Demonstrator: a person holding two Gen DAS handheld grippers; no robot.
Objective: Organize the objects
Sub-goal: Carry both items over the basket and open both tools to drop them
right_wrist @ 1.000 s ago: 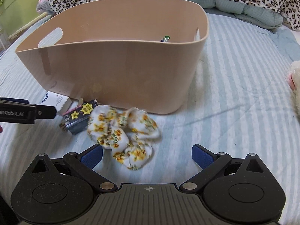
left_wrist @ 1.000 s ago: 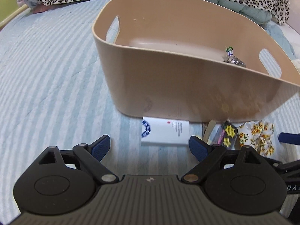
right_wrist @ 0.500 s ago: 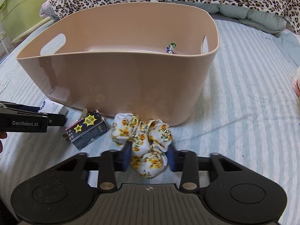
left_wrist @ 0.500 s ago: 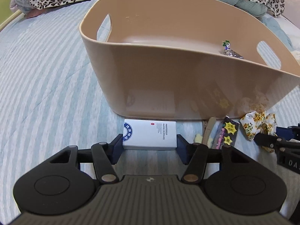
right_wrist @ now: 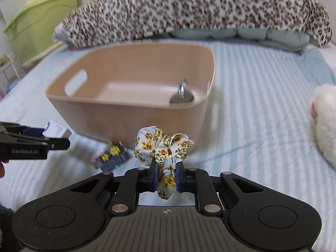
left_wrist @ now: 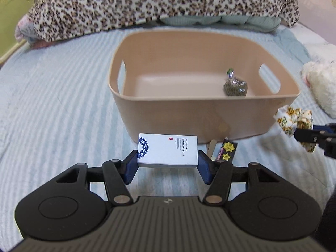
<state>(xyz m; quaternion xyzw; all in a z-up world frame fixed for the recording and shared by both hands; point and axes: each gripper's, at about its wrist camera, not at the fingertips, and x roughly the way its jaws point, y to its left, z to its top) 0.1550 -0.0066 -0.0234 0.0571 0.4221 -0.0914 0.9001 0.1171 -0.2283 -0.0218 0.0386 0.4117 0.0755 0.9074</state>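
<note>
On the striped bedspread (left_wrist: 52, 105), my left gripper (left_wrist: 167, 163) is clamped on the white box (left_wrist: 168, 152), my right gripper (right_wrist: 166, 175) on the floral scrunchie (right_wrist: 162, 145), both lifted short of the beige basket (left_wrist: 163, 109); next, I judge: carry over its rim, release.

Basket (right_wrist: 130, 113) and leopard-print blanket (right_wrist: 189, 10) motion-blurred; dark packet (right_wrist: 111, 157) label unreadable; white plush (right_wrist: 325, 126) cropped by right edge; basket's wrapped item (left_wrist: 235, 86) indistinct.
</note>
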